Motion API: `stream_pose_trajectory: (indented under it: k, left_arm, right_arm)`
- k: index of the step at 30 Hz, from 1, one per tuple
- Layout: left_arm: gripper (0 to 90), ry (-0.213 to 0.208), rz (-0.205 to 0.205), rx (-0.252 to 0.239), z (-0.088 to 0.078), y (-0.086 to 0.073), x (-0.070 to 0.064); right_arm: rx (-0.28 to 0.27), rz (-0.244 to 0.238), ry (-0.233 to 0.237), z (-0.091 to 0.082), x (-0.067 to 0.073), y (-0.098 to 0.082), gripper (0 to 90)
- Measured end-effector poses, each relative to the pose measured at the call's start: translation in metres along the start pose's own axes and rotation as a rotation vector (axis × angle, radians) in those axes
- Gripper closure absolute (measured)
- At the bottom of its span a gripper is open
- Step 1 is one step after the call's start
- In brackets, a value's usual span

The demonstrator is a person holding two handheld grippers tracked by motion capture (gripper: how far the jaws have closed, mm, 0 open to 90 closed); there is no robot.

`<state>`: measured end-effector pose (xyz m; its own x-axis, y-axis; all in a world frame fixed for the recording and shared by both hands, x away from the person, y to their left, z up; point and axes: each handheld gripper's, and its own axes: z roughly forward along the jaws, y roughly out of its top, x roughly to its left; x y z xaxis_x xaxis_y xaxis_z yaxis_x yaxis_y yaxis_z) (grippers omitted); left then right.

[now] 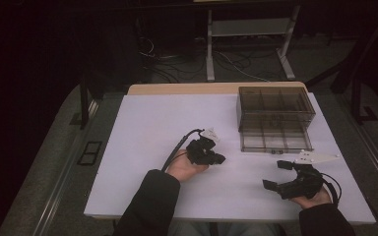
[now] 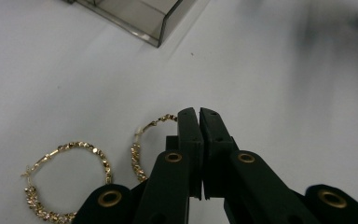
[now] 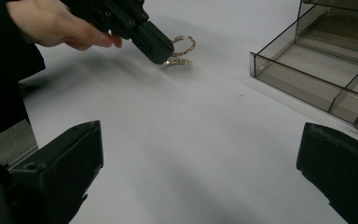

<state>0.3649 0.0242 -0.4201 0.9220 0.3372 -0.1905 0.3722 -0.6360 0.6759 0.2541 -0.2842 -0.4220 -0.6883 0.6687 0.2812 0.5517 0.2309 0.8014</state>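
Flat, the hoop earring (image 2: 142,149) rests in left claw (image 2: 199,114).

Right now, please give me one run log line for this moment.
left gripper: shut on hoop earring | second hoop earring: lies free on table | right gripper: open, empty | organizer box: drawer open

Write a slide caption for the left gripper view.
Left claw shut on one gold hoop earring, its twin lying alongside on the white table.
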Motion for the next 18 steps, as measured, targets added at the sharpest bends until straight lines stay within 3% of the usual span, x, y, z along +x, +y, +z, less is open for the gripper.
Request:
stream_pose_trajectory:
  k: [2,8,9,18]
  left_arm:
    - [88.1,0.000,0.012,0.003,-0.003,0.003,0.000]
    - [88.1,-0.009,-0.004,0.003,-0.007,0.013,-0.003]
    - [88.1,-0.007,0.023,0.008,-0.008,0.014,-0.002]
    - [88.1,-0.002,0.026,0.009,-0.011,0.026,-0.005]
  right_arm:
    - [0.000,0.000,0.000,0.000,0.000,0.000,0.0]
    - [0.004,0.004,-0.001,0.000,0.000,0.000,0.0]
    - [0.005,0.004,0.000,0.000,0.000,-0.001,0.0]
    - [0.004,0.004,0.003,0.000,0.000,-0.001,0.0]
